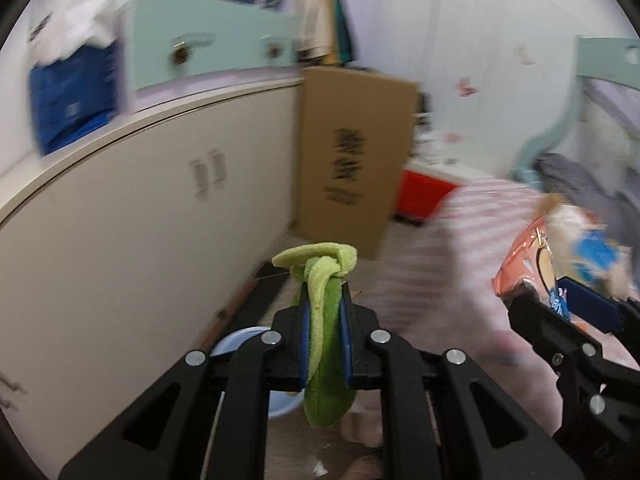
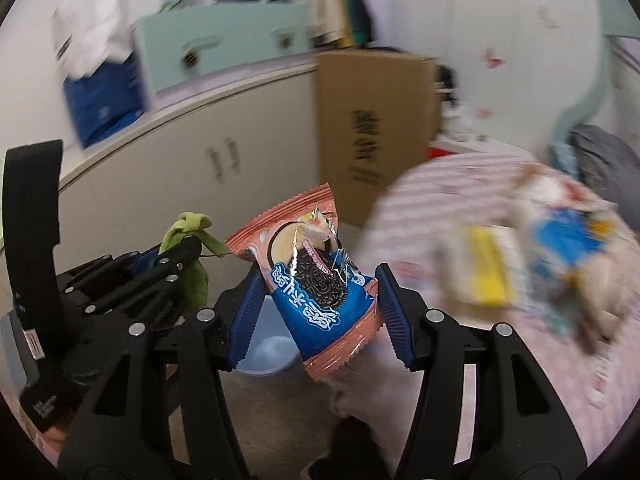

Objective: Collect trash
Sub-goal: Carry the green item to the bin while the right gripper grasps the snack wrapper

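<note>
2 grippers carry trash over the bin (image 2: pixel 264 344).

The cabinet (image 1: pixel 132 216), box (image 1: pixel 352 152) and striped bed (image 2: pixel 460 184) surround them. The left gripper (image 1: pixel 326 280), nearly shut, pinches a soft green cloth (image 1: pixel 326 328) that hangs limp. The right gripper (image 2: pixel 320 280), half open, clamps a cookie wrapper (image 2: pixel 316 280) by its side edges: light, crinkly, likely slippery, so best gripped across its flat middle.

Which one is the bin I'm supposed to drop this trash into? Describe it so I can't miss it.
Find the long cream cabinet and the tall cardboard box standing at its end. On the floor below, beside the pink striped bedspread, sits the pale blue bin. It is the only round, open-topped container there.
</note>
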Action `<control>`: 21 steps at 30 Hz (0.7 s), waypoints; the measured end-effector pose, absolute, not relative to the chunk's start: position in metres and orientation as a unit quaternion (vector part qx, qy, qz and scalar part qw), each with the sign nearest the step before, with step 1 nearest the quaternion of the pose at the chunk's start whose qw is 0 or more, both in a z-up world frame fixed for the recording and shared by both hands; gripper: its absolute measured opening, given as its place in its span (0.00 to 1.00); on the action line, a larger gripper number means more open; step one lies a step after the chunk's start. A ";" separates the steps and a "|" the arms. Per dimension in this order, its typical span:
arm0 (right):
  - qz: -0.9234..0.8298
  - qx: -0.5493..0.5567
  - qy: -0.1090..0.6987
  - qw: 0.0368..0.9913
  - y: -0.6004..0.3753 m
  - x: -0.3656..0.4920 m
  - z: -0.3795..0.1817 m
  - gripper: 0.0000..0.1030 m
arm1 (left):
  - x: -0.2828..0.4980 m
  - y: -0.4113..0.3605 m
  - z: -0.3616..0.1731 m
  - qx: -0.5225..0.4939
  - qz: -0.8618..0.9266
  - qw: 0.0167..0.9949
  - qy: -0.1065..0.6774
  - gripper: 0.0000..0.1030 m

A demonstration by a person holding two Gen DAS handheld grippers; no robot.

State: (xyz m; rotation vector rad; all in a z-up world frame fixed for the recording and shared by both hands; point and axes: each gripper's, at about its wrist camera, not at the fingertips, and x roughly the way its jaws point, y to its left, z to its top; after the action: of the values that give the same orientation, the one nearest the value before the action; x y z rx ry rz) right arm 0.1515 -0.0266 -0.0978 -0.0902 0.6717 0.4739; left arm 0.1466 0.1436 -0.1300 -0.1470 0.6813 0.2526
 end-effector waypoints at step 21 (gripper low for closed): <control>0.293 -0.036 0.428 0.854 0.100 0.241 -0.206 0.55 | 0.210 0.276 -0.206 -0.123 0.240 0.869 0.414 0.72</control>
State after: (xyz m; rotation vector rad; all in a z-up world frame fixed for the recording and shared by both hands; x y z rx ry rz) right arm 0.2406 0.0995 -0.2055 -0.0767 0.8999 0.6170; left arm 0.2105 0.2762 -0.2061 -0.2566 0.8669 0.5022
